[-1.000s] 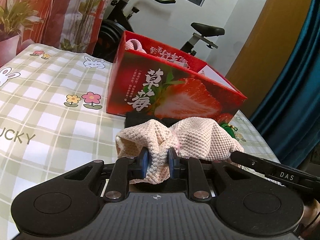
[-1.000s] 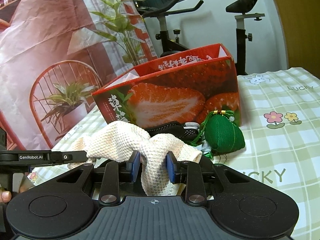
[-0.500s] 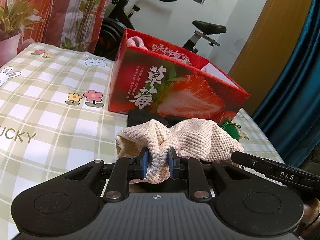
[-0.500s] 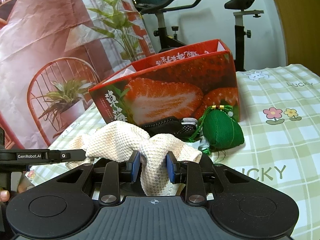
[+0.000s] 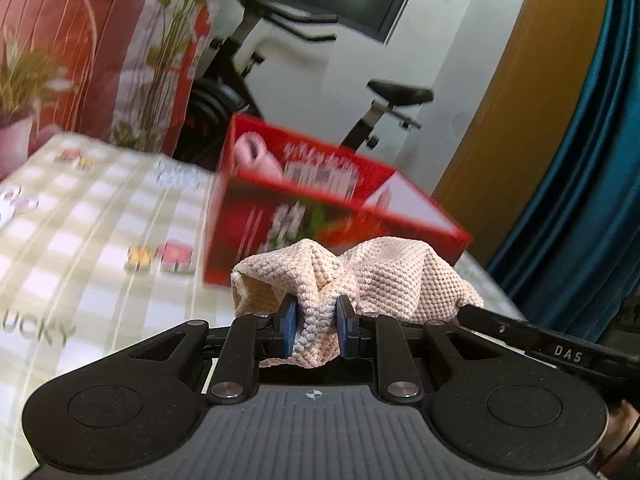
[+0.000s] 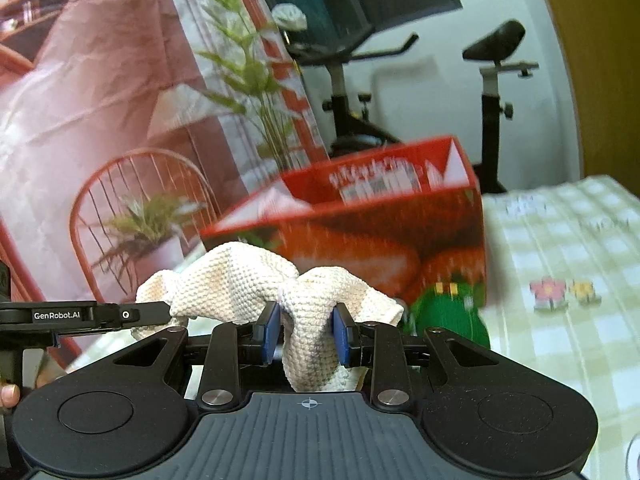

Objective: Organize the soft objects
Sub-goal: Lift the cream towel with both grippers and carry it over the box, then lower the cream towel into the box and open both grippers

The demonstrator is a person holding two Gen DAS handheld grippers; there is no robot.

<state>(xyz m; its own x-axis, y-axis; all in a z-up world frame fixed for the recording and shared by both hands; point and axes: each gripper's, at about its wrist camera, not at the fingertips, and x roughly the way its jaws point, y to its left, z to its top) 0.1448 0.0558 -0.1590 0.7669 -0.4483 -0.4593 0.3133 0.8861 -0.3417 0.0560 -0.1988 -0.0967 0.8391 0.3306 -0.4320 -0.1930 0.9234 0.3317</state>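
Cream knit cloth (image 5: 400, 280) pinched at two ends, one end per gripper, slung between them above the table. Left gripper (image 5: 316, 330) clamped on a bunched fold of it, blue pads (image 5: 289, 328) biting both sides. Right gripper (image 6: 306, 334) likewise clamped on the other bunched end (image 6: 312, 320), fabric hanging in a thick roll between the pads. A grip at each end probably keeps the floppy piece from sagging or dragging, so it can be carried as one bundle.

Cloth: chunky crochet or waffle knit, pale cream-pink, limp, crumpled into humps with an open pocket-like fold at 9 o'clock in the left view. Likely stretches and slips under load, so the pinch on a gathered wad makes sense.

Red box (image 5: 340, 204) sits at 12 o'clock beyond the cloth in both views: glossy printed cardboard, strawberry artwork, top open, something pink and rolled (image 5: 256, 156) already inside at its far left corner. Likely the drop target.

Green stuffed pouch (image 6: 452, 312), blurred, lies on the table at 3 o'clock of the cloth in the right view, against the box front; not yet sorted. Checked tablecloth (image 5: 80, 240), smooth, flower prints. Background blurred.
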